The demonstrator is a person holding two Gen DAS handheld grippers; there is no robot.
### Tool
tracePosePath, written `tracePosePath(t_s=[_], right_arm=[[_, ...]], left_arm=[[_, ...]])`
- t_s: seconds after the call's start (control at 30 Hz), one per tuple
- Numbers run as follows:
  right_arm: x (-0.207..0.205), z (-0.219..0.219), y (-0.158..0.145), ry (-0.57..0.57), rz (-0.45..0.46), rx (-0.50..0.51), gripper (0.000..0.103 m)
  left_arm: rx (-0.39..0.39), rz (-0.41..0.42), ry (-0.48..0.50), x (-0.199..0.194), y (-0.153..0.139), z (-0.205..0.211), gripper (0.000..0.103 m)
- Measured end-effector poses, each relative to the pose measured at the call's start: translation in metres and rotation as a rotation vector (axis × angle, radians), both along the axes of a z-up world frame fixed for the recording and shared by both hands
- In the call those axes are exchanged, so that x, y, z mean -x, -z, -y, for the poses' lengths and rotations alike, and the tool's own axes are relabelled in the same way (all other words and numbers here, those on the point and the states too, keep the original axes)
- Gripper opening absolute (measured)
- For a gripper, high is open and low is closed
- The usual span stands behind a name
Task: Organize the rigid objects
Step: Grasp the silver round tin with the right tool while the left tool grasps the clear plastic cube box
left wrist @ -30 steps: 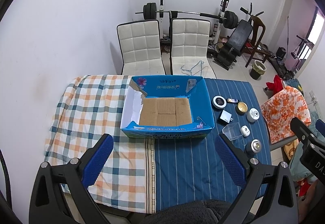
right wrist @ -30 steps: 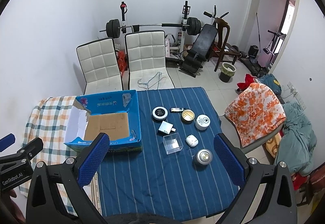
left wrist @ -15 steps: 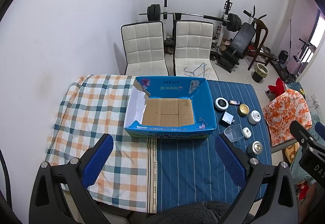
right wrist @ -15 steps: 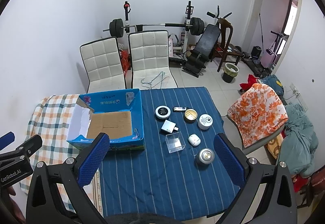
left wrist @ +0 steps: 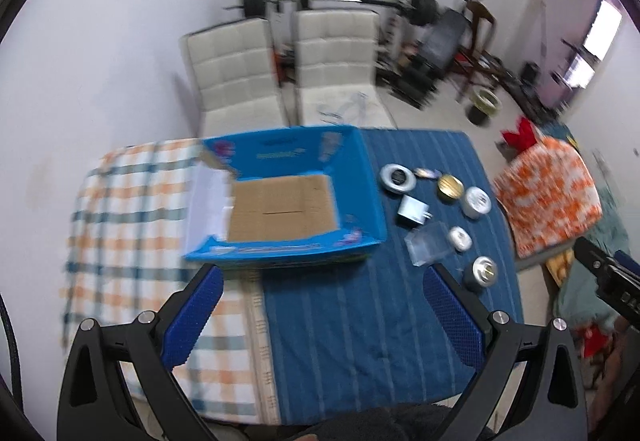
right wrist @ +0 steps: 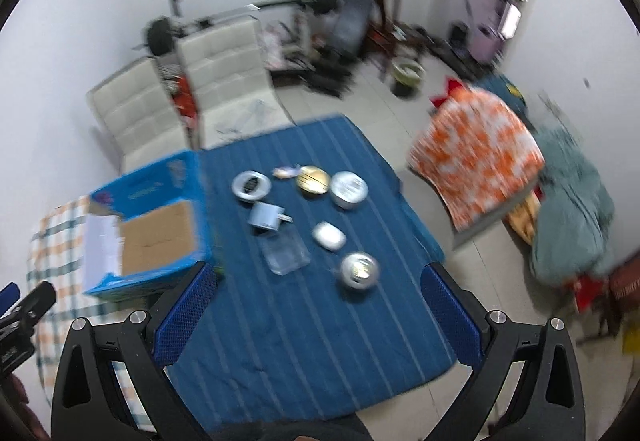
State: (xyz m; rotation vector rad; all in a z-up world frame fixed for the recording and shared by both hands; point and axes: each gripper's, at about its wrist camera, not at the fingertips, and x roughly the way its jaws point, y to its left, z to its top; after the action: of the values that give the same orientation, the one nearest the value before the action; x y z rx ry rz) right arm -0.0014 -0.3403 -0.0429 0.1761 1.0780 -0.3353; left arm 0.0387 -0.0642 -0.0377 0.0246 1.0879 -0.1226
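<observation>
Bright daylight, heavy motion blur, fisheye-warped edges.

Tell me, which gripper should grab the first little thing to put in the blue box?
Probably the right gripper: open, facing the small items like the silver round tin. The left gripper, also open, faces more toward the blue box.

Bright blue box (left wrist: 360, 177) with a plain brown cardboard floor sits on the worktop (left wrist: 360, 341), draped in dark blue cloth with pale stripes beside an orange, teal and white check. Gold-topped tin (right wrist: 313, 180), silvery round tins, white pebble-shaped case (right wrist: 329, 235). Both hand-held grippers: black frames, blue pads.
</observation>
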Motion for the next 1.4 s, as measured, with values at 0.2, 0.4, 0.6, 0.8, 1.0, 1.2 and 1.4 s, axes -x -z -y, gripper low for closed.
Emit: tracePosePath(t_s=[0.2, 0.4, 0.6, 0.8, 1.0, 1.2, 1.4], right_arm=[[-0.033, 0.085, 0.105, 0.105, -0.182, -0.050, 0.103], [-0.073, 0.136, 0.236, 0.201, -0.372, -0.192, 0.101], [-0.093, 0.143, 0.326, 0.238, -0.509, -0.294, 0.095], [-0.090, 0.144, 0.369, 0.240, -0.577, -0.413, 0.082], [-0.094, 0.147, 0.375, 0.208, -0.589, -0.434, 0.076], [-0.091, 0.155, 0.372, 0.216, -0.581, -0.433, 0.075], [-0.094, 0.146, 0.365, 0.224, -0.578, -0.418, 0.075]], left_arm=[[0.000, -0.171, 0.098, -0.057, 0.075, 0.083, 0.103], [0.007, -0.396, 0.104, -0.104, 0.164, 0.143, 0.103], [-0.021, -0.523, 0.079, -0.133, 0.224, 0.175, 0.103], [-0.022, -0.589, 0.058, -0.149, 0.254, 0.188, 0.103], [0.013, -0.645, 0.013, -0.167, 0.276, 0.196, 0.102], [-0.019, -0.690, 0.005, -0.178, 0.302, 0.203, 0.102], [-0.041, -0.753, -0.001, -0.181, 0.332, 0.204, 0.102]])
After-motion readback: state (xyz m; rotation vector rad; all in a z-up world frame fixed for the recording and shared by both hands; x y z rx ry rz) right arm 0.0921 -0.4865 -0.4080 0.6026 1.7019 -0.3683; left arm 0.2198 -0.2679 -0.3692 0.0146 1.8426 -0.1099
